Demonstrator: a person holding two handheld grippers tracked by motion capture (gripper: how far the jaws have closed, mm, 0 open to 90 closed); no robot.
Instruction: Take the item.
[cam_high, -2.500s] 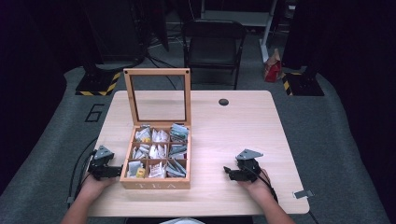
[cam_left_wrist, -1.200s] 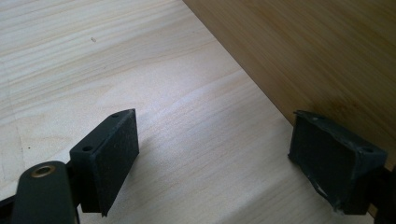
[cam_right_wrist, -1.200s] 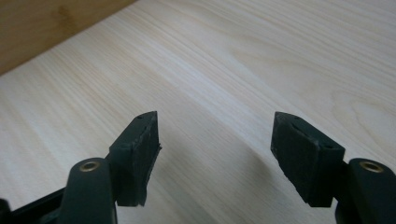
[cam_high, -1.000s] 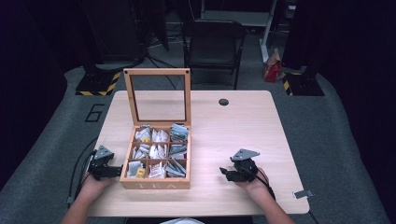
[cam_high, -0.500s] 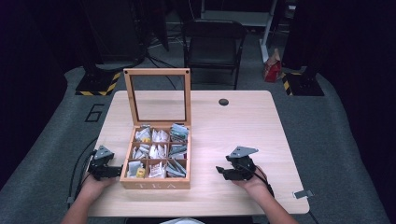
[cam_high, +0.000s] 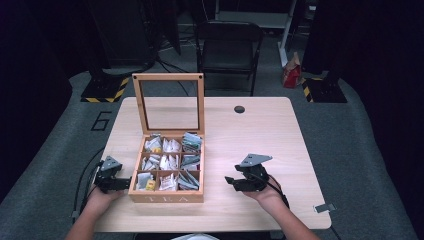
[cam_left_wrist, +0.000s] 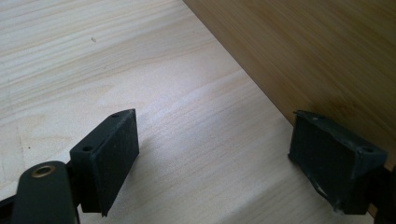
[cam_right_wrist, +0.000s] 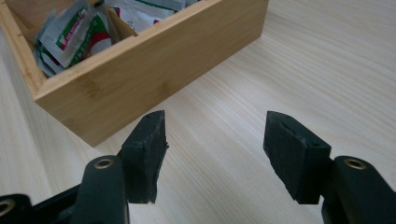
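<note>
High view: the wooden tea box (cam_high: 167, 192) sits lid-up at the near left of the table (cam_high: 280, 135), packed with tea sachets (cam_high: 170, 162). The left gripper (cam_high: 119, 182) rests just beside its left wall, jaws spread and empty. Right gripper (cam_high: 231, 181), off to its right, hangs spread, jaws just narrowing on nothing.

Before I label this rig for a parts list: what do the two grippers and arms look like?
Both the left gripper and right gripper are black, each topped by a grey three-cornered plate, with flat rectangular black pads, brass-coloured rivets and trailing black cables. Forearms are bare, no sleeves.
</note>
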